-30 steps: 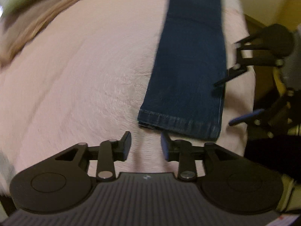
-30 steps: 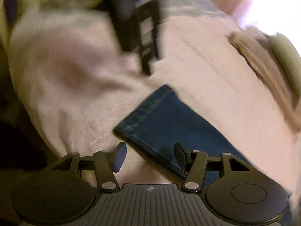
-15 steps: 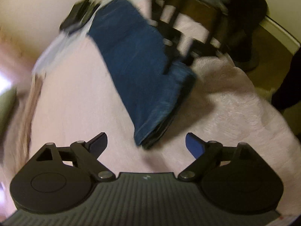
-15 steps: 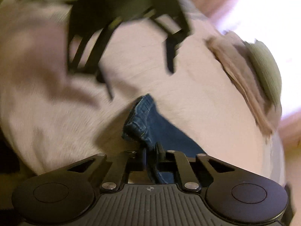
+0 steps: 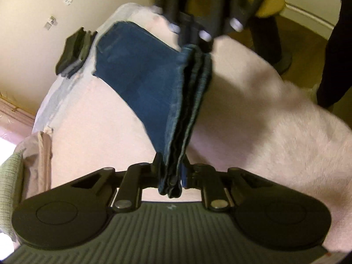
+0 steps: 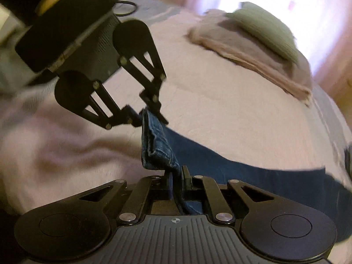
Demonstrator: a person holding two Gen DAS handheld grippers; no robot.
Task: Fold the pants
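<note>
Jeans (image 5: 140,83), dark blue denim, lie lengthwise on a pink blanket (image 5: 253,132) covering a bed, with their hem end lifted clear of it. The hem edge shows as several stacked layers stretched in a taut band between the two tools. At one corner, the left hand-held gripper (image 5: 170,176) has the layered hem between its fingers, and its jaws are closing on the cloth, the pads pressing the denim from both sides. At the other corner, the right hand-held gripper (image 6: 177,182) is clenched tight on the hem, a strip of denim running down between its fingers. In the right wrist view the left hand-held gripper (image 6: 151,118) appears from the front, nipping the far end of the same raised edge. In the left wrist view the right hand-held gripper (image 5: 194,41) is blurred, at the top of the hem band.

The rest of the jeans trail away flat over the blanket toward the far side of the bed. Near that far end a black object (image 5: 72,50) sits at the mattress edge, too blurred to identify. On another part of the bed lies a folded beige cloth (image 6: 253,59) with a green knitted piece (image 6: 264,28) on top of it. Beyond the bed are a cream wall (image 5: 33,22) and a yellow stool (image 5: 270,6).
</note>
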